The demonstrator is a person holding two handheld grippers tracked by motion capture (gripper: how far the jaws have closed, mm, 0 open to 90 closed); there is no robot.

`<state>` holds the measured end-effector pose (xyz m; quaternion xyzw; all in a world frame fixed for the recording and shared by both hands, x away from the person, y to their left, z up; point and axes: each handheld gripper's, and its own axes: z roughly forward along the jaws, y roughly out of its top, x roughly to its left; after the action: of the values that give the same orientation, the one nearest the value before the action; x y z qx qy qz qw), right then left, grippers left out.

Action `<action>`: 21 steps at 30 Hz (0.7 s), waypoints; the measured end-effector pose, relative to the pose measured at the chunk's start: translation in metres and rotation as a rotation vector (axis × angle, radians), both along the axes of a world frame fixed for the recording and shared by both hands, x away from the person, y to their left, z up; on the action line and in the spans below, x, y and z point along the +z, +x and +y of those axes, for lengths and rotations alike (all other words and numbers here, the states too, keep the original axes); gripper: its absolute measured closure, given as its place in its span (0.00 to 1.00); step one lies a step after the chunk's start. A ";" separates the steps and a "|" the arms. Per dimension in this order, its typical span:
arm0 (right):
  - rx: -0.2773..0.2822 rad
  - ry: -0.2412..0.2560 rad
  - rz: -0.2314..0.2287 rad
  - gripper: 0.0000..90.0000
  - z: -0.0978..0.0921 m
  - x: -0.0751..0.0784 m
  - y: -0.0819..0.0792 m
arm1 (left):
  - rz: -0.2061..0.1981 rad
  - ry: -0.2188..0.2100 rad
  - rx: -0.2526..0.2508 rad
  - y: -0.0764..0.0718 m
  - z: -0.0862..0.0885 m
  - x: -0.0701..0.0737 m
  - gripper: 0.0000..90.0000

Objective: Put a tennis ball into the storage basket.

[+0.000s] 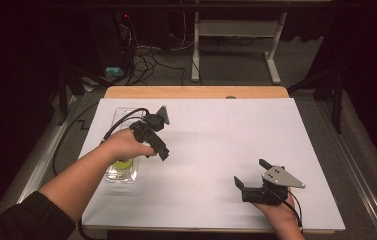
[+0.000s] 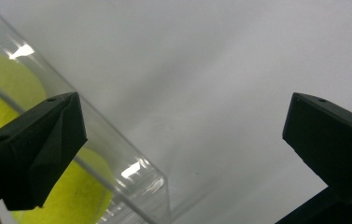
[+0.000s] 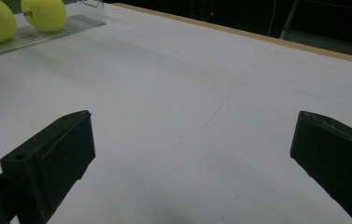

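Observation:
A clear plastic container [image 1: 117, 176] stands at the table's left with a yellow tennis ball [image 1: 122, 164] showing inside it. A hand holds my left gripper [image 1: 158, 147] just over the container's right side, jaws open and empty. In the left gripper view the left gripper [image 2: 183, 102] straddles the container's wall [image 2: 134, 173], with a yellow ball [image 2: 78, 196] behind that wall. My right gripper [image 1: 250, 171] stands open and empty low over the table's near right. Past the open right gripper [image 3: 194, 119], two yellow balls [image 3: 44, 14] lie far off in the container [image 3: 47, 30].
A white sheet [image 1: 216, 130] covers the wooden table [image 1: 196, 92]. Beyond the table's far edge are a white desk frame [image 1: 271, 55], loose cables [image 1: 146, 57] and dark floor. A cable [image 1: 121, 122] trails from the left gripper across the container.

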<state>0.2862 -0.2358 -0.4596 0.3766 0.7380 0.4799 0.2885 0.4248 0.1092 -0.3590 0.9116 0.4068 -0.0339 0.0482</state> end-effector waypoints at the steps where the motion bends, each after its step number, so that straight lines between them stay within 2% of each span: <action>1: -0.003 -0.002 0.000 0.00 0.000 0.000 0.000 | 0.002 -0.003 -0.002 0.000 -0.001 0.000 0.01; 11: -0.003 0.000 -0.001 0.00 0.000 0.000 0.000 | -0.003 -0.017 -0.035 -0.005 -0.026 0.001 0.01; 21: -0.002 -0.003 -0.002 0.00 -0.001 0.000 0.000 | -0.015 -0.019 -0.042 -0.006 -0.032 0.000 0.01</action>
<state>0.2865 -0.2363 -0.4596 0.3764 0.7380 0.4791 0.2901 0.4193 0.0775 -0.3589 0.9196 0.3870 -0.0318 0.0593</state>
